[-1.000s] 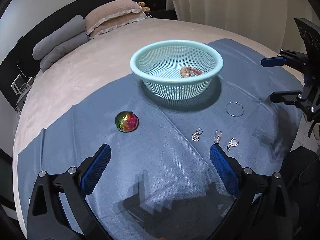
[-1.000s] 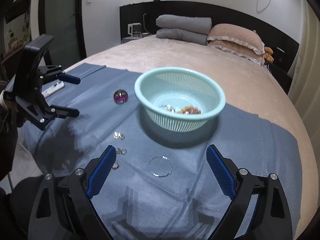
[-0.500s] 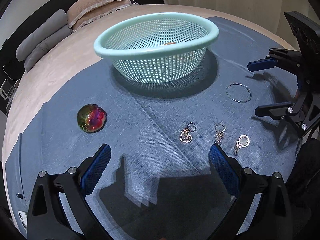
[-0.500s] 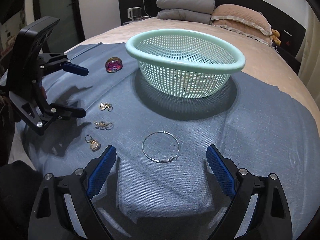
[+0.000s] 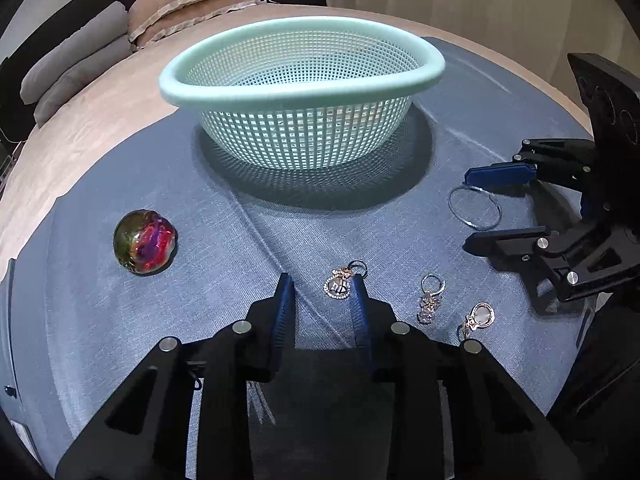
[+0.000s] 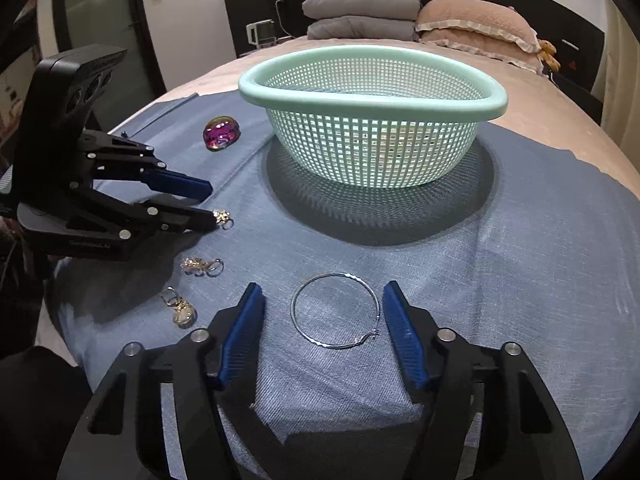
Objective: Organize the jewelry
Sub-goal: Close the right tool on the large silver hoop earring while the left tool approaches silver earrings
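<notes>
Fingers (image 6: 404,336) flank hoop earring (image 6: 335,310); none touching.

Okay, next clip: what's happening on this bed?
A person with a gripper in each hand is sorting jewelry on a blue cloth near a mint basket. The left gripper is low, jaws partly closed, its right finger touching a small charm earring. The right gripper is open around a large silver hoop. Two more earrings and an iridescent bauble lie loose.
</notes>
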Motion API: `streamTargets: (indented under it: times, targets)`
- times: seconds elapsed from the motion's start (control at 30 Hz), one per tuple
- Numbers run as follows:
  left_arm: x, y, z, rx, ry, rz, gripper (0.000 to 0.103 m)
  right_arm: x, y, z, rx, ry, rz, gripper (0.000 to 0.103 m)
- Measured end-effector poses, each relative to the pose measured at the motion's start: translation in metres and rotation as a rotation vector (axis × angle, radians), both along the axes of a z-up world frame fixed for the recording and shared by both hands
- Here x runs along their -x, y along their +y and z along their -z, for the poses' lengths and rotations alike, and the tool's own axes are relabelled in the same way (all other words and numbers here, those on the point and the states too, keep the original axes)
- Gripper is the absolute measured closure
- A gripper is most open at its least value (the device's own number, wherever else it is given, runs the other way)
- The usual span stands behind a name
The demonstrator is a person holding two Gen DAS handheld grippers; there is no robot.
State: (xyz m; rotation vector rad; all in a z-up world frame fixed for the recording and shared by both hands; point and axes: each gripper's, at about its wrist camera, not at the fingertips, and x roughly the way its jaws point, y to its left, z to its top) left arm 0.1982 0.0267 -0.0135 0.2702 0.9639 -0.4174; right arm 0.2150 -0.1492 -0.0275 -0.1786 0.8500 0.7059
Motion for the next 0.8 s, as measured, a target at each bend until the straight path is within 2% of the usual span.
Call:
streamTargets:
  times: [0.07,0.1,0.2,0.33,0.4,0.47,0.53,0.6,0.67,0.8]
  targets:
    - [-0.001,0.0,-0.001,-0.011,0.007,0.005,0.079,0.003,0.0,-0.001,-0.004,0.002,-0.011,0.061]
    - [-0.002,0.001,-0.002,-0.019,0.004,-0.001,0.086,0.004,0.001,-0.001,-0.001,0.002,-0.009,0.061]
    - [-0.003,0.004,-0.005,-0.018,0.015,-0.013,0.096,0.007,0.001,-0.002,-0.003,0.004,-0.006,0.062]
    - [0.0,0.012,-0.011,-0.008,0.013,0.008,0.097,0.011,-0.002,-0.004,-0.014,0.013,-0.003,0.062]
    - [0.004,0.015,-0.02,0.013,-0.015,0.024,0.097,0.013,-0.003,-0.004,-0.014,0.013,-0.005,0.062]
    - [0.008,0.01,-0.026,0.003,-0.042,0.053,0.096,0.013,-0.003,-0.003,-0.019,0.015,-0.004,0.062]
    - [0.009,0.001,-0.024,-0.039,-0.043,0.078,0.088,0.013,-0.002,-0.002,-0.022,0.014,-0.004,0.061]
    - [0.008,-0.004,-0.021,-0.06,-0.038,0.079,0.066,0.014,-0.004,-0.001,-0.023,0.012,-0.007,0.061]
    - [0.006,-0.006,-0.017,-0.039,-0.022,0.086,0.053,0.014,-0.004,-0.001,-0.027,0.012,-0.008,0.061]
    - [-0.007,-0.005,-0.004,-0.022,0.013,0.069,0.052,0.014,-0.007,0.001,-0.032,0.014,-0.01,0.061]
